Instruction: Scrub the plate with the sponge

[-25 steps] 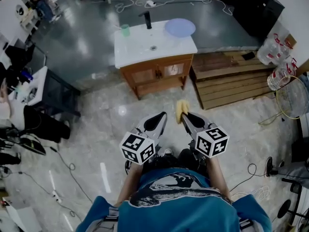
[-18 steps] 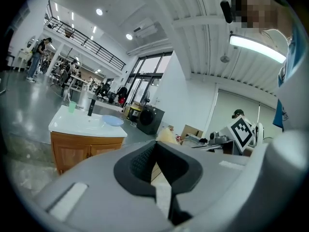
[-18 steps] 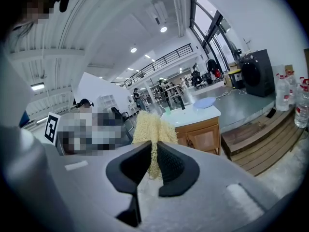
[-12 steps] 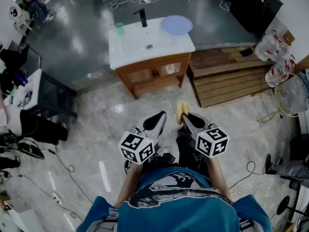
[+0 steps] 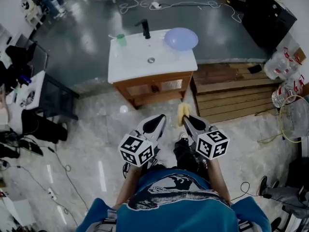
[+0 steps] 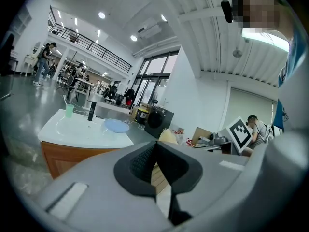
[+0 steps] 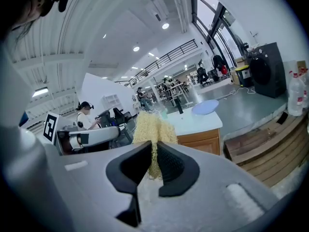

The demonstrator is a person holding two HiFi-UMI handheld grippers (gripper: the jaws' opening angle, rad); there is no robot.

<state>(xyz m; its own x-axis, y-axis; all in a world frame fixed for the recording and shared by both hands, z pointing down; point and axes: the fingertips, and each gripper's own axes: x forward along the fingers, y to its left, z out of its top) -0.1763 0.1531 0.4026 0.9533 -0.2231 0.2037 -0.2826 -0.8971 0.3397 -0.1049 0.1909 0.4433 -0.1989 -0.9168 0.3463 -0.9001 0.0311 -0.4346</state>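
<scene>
A pale blue plate (image 5: pixel 181 38) lies on the right end of a white sink top (image 5: pixel 130 64) on a wooden cabinet, some way ahead of me. It also shows as the plate (image 6: pixel 116 125) and the plate (image 7: pixel 205 107) in the two gripper views. My right gripper (image 5: pixel 184 119) is shut on a yellow sponge (image 5: pixel 182 112), whose frayed top sponge (image 7: pixel 151 128) stands up from between the jaws. My left gripper (image 5: pixel 159 120) is shut with nothing in it, held beside the right one at waist height over the floor.
A black faucet (image 5: pixel 145 28) and a green cup (image 5: pixel 121 40) stand at the back of the sink top. Wooden pallets (image 5: pixel 231 88) lie right of the cabinet, with water bottles (image 5: pixel 285 64) beyond. A dark chair (image 5: pixel 55 98) and cables (image 5: pixel 63 168) are on the left.
The sink cabinet has shifted lower and nearer in the head view as I walk toward it. Both grippers keep their pose and grip.
</scene>
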